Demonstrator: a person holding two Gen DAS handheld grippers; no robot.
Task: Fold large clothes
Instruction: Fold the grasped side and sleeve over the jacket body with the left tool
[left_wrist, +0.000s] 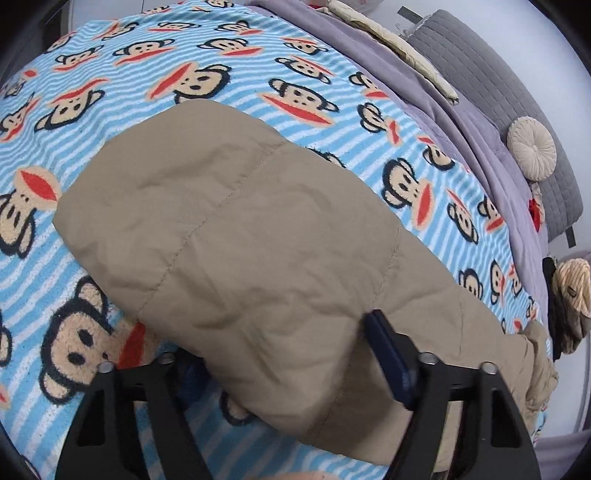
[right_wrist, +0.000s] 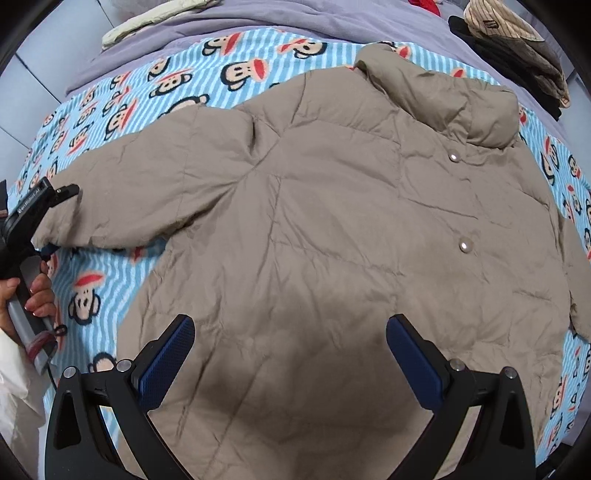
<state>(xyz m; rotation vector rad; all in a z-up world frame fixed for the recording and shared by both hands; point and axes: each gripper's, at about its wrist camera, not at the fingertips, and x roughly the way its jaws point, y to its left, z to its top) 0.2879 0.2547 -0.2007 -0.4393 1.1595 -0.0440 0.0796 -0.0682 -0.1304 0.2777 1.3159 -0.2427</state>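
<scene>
A beige quilted puffer jacket (right_wrist: 332, 229) lies front-up on a blue striped monkey-print blanket (right_wrist: 110, 110), collar at the far right, snaps showing. Its left sleeve (left_wrist: 236, 243) stretches out to the side. My left gripper (left_wrist: 284, 350) sits at that sleeve's cuff with its jaws wide around the puffy fabric; the left finger is hidden under the sleeve, and the right blue pad (left_wrist: 388, 354) shows. It also shows in the right wrist view (right_wrist: 51, 199) at the cuff. My right gripper (right_wrist: 290, 354) is open and empty, hovering over the jacket's lower body.
A lilac sheet (left_wrist: 443, 92) covers the bed beyond the blanket, with a cream folded cloth (left_wrist: 399, 40), a grey quilted headboard (left_wrist: 498, 85) and a round cushion (left_wrist: 532, 147). Folded dark and striped clothes (right_wrist: 517, 48) lie at the far right.
</scene>
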